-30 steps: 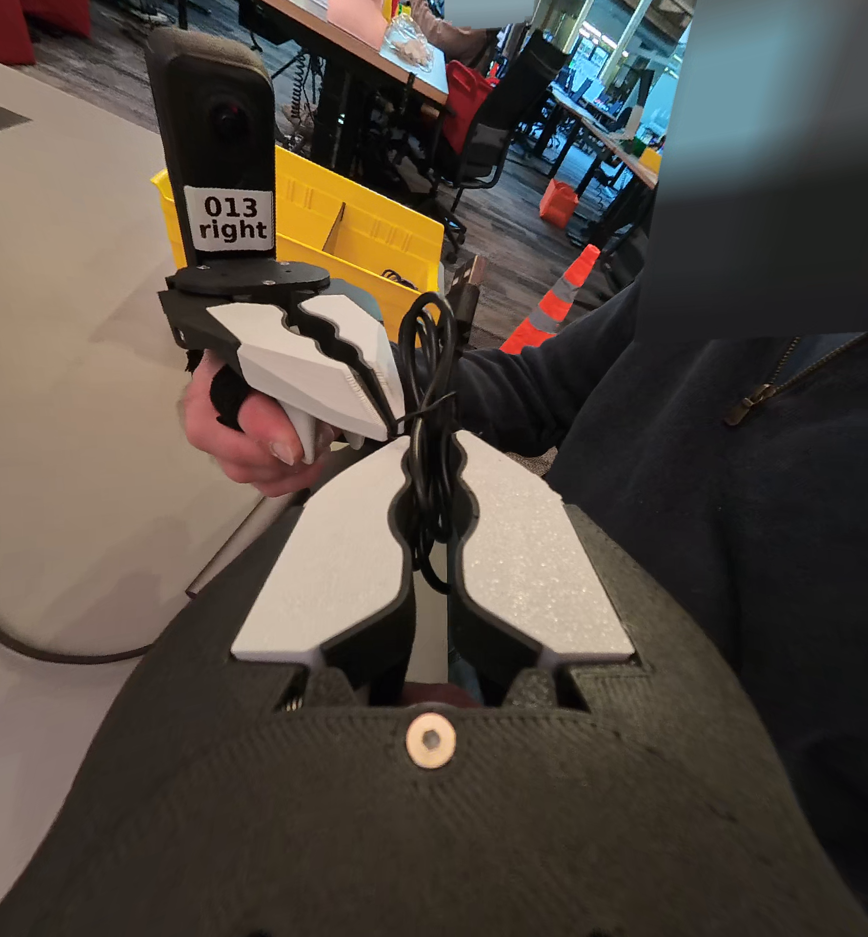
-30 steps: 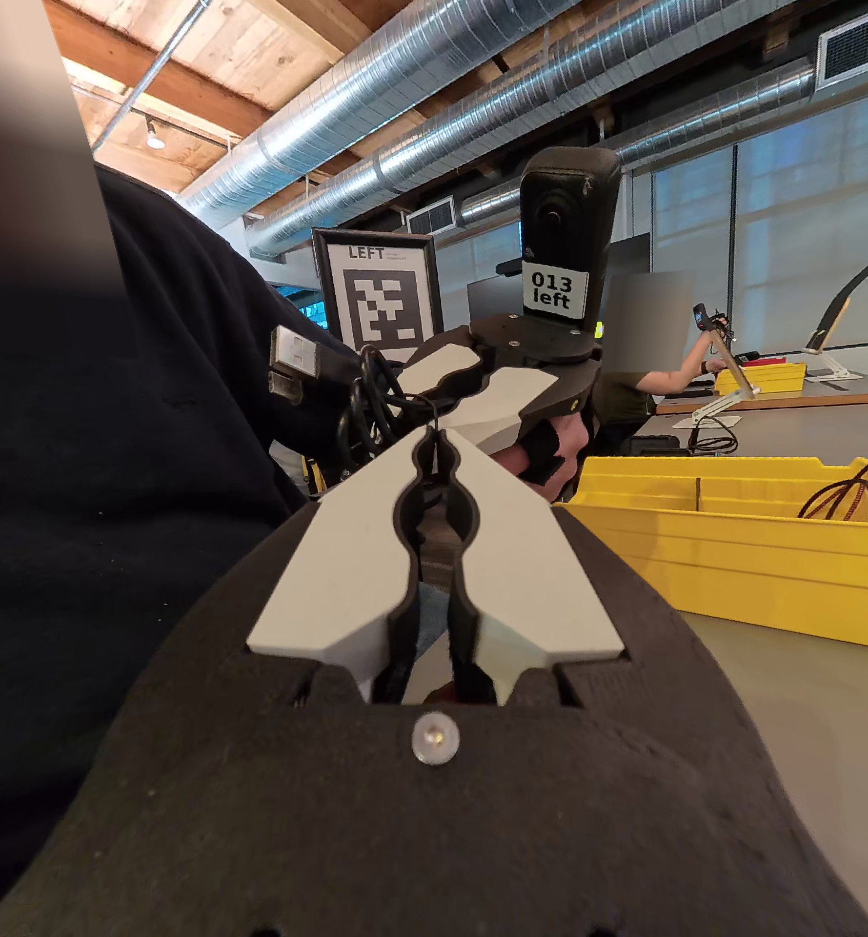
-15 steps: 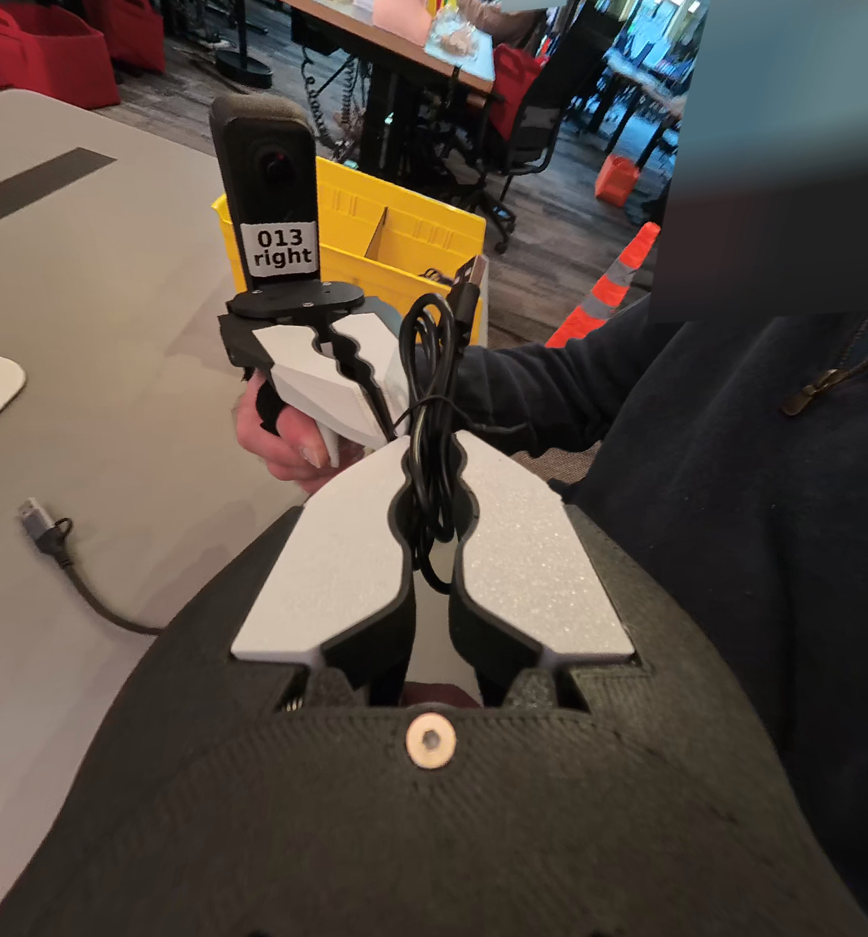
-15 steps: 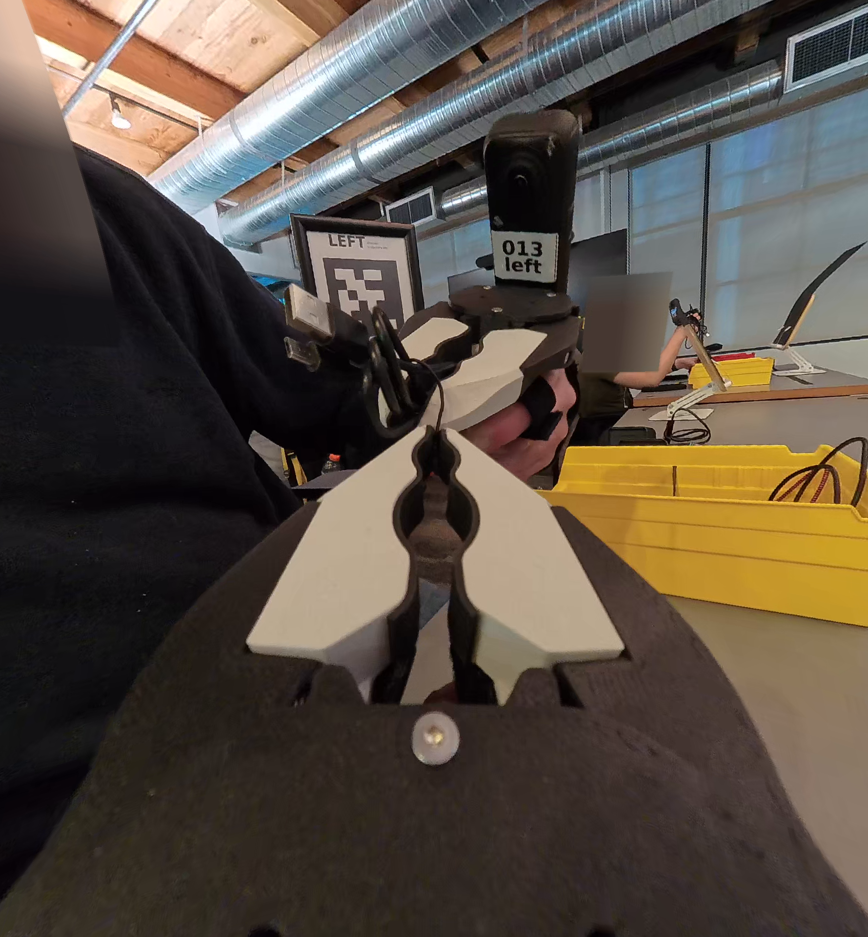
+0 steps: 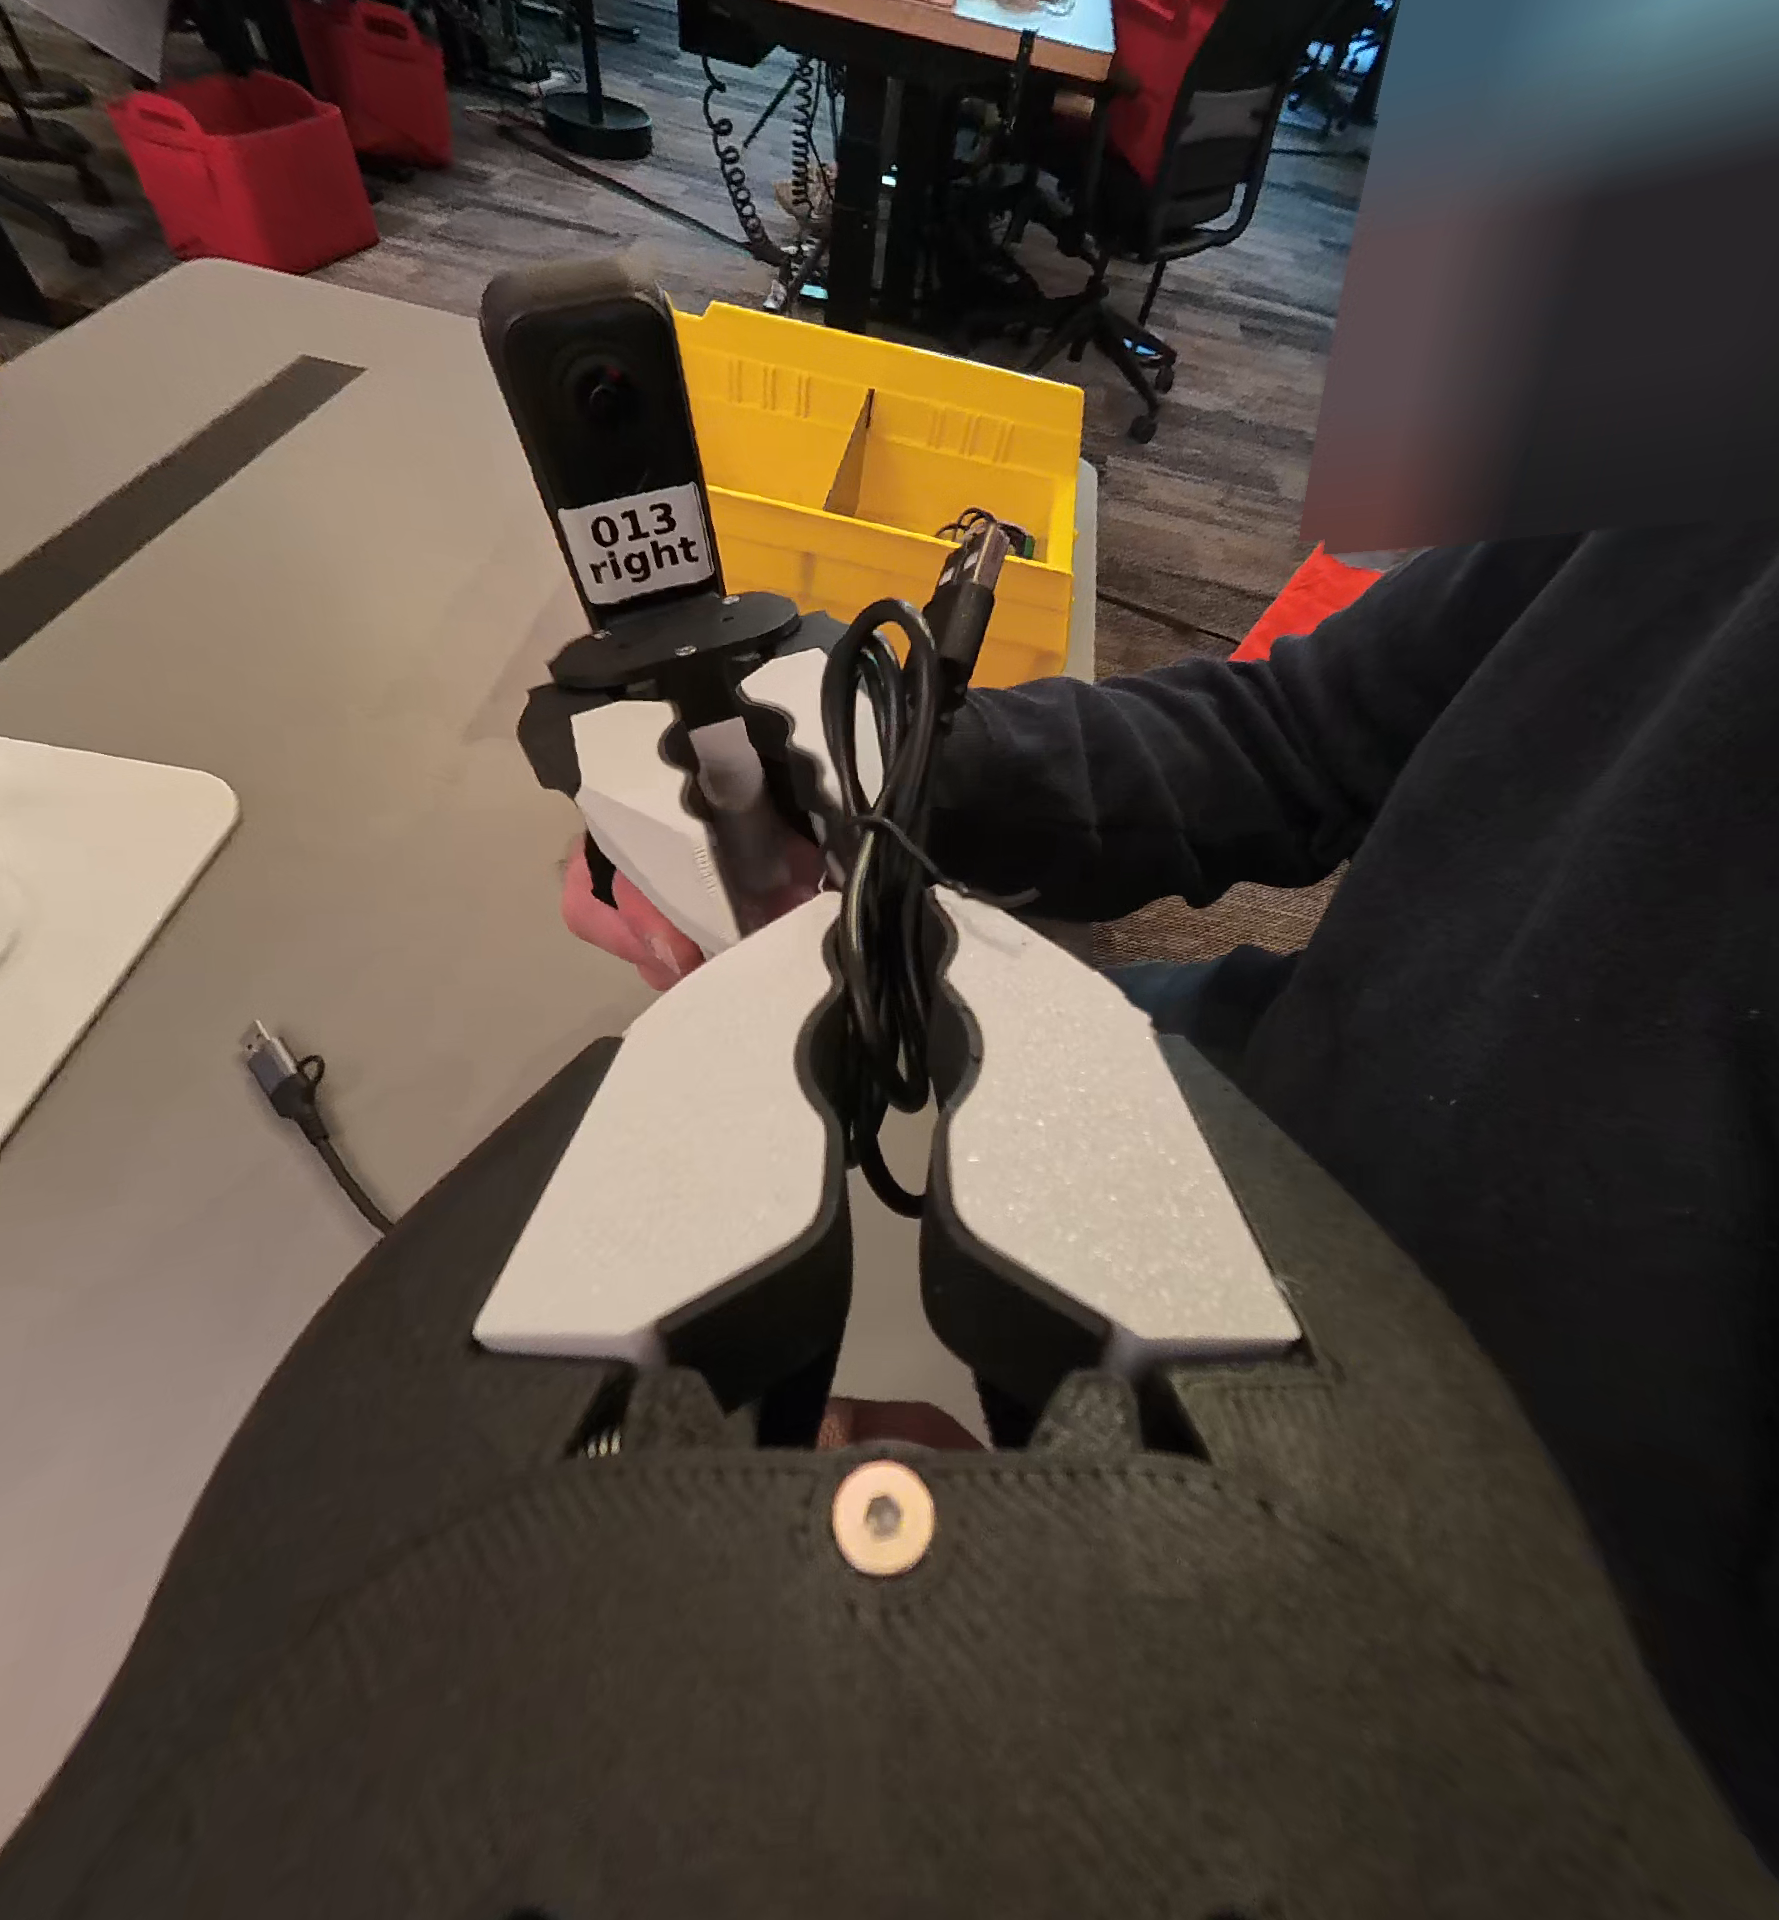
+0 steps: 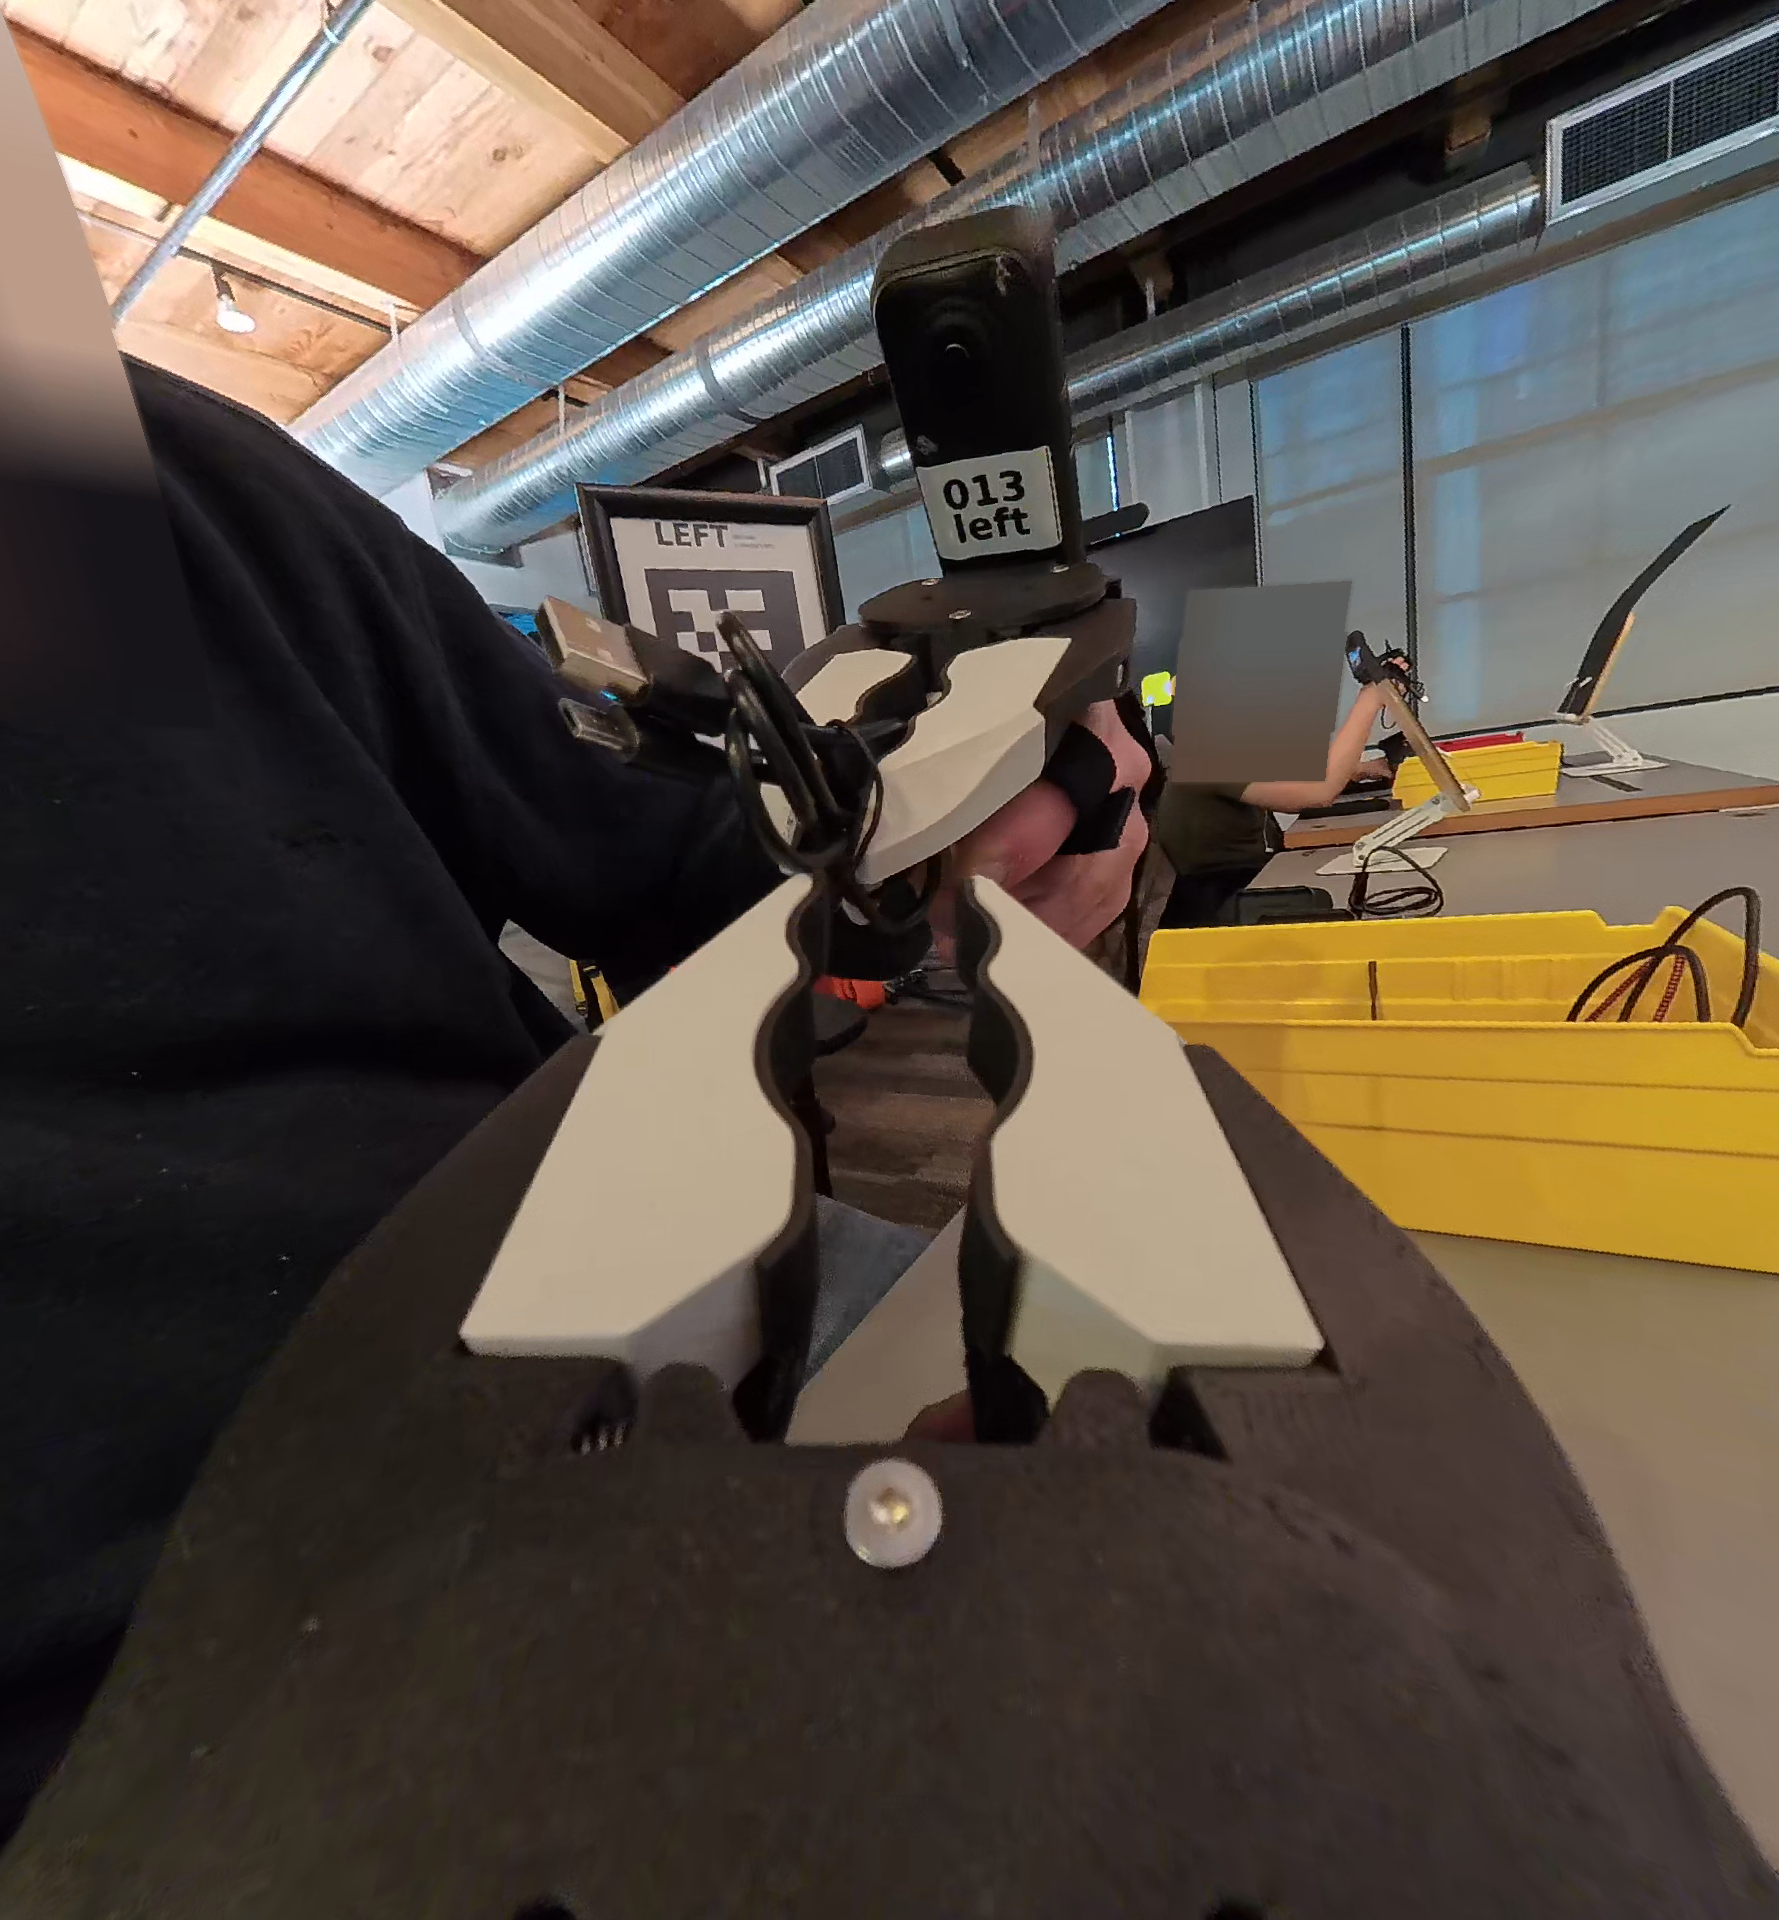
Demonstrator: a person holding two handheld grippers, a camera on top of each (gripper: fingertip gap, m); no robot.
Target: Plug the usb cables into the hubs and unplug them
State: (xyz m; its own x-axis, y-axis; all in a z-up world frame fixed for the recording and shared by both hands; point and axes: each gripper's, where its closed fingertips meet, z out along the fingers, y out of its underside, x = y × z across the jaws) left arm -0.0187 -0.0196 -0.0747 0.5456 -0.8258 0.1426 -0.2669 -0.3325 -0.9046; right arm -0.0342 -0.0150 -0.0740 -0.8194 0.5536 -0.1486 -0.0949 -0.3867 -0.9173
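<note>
My left gripper (image 5: 885,925) is shut on a coiled black USB cable (image 5: 880,790), held up in the air in front of a person's dark sweater. The bundle's USB plug (image 5: 968,592) sticks up above it. My right gripper (image 5: 760,883) is just beyond the bundle, tips close to it, jaws parted. In the right wrist view my right gripper (image 6: 890,894) is open and empty, right below the left gripper (image 6: 823,769) and its cable bundle (image 6: 797,790), whose plugs (image 6: 594,649) point left. No hub is in view.
A second cable with a grey plug (image 5: 272,1060) lies on the grey table (image 5: 345,727). A white pad (image 5: 64,883) lies at the left. A yellow bin (image 6: 1487,1039) holding cables stands on the table near its edge. Another person works at a far desk. Only a small space, under 4 cm, lies between the two pairs of fingers.
My right gripper was shut at the cable bundle and has opened. Both grippers have shifted, so more of the table and the loose grey plug show.
</note>
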